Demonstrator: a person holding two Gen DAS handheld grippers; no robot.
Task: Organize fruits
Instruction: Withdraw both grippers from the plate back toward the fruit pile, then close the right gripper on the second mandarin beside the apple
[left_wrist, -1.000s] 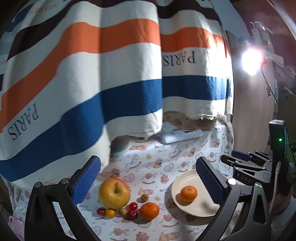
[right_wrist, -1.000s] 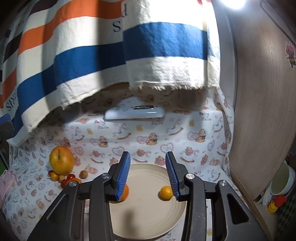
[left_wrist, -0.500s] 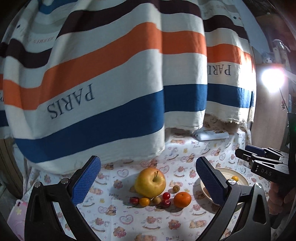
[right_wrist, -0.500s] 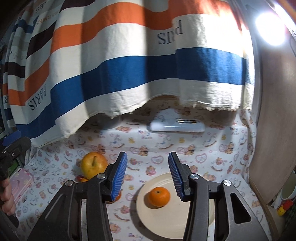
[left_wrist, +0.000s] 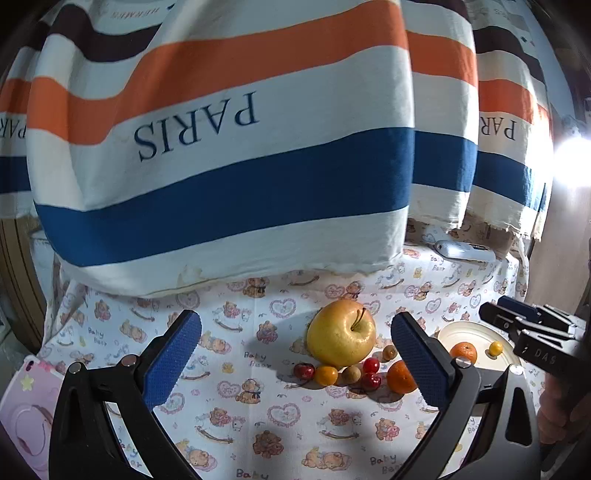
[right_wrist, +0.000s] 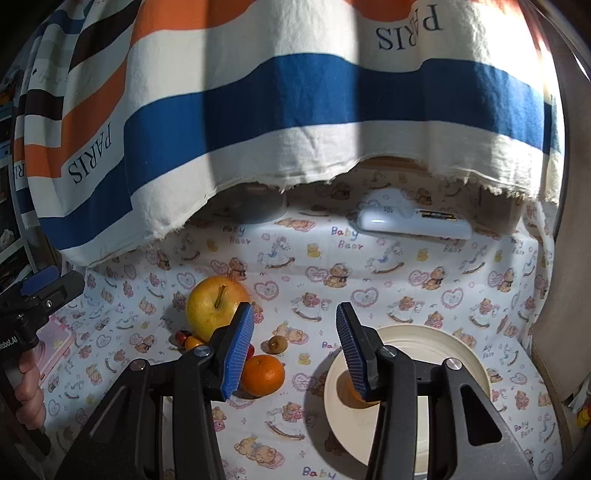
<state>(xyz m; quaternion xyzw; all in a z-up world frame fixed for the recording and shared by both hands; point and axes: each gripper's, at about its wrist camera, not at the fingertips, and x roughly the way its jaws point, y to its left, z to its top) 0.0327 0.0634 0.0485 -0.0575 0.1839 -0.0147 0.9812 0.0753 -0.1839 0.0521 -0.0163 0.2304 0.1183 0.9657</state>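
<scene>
Both tools are held empty above the counter (right_wrist: 388, 266) with its bear-print cloth: the left tool (left_wrist: 295, 354) with its blue pads wide apart, the right tool (right_wrist: 295, 347) with a narrower gap in which nothing is clamped. Nearest the right tool, a mandarin (right_wrist: 263, 373) is seen on the cloth just beside its left pad, and a cream plate (right_wrist: 469, 354) lies under its right pad. Two fruits have already been set on that plate, a mandarin (left_wrist: 463, 351) and a small yellow one (left_wrist: 495, 348). Behind the loose mandarin, the remaining fruit is bunched tight: cherries (left_wrist: 370, 373), an orange cherry tomato (left_wrist: 325, 374) and two small brown fruits (left_wrist: 351, 373) are pressed against a yellow apple (left_wrist: 341, 332).

Trouble is judged likeliest in that crowding. Were a pad brought down on one small fruit, its neighbours could be nudged and sent rolling across the cloth, and the glossy cherries could be squeezed out sideways. With so narrow a gap, the apple could not be taken by the right tool unless its pads were spread. Farther back, a white remote control (right_wrist: 413, 223) lies under the hanging striped towel (right_wrist: 295, 110).
</scene>
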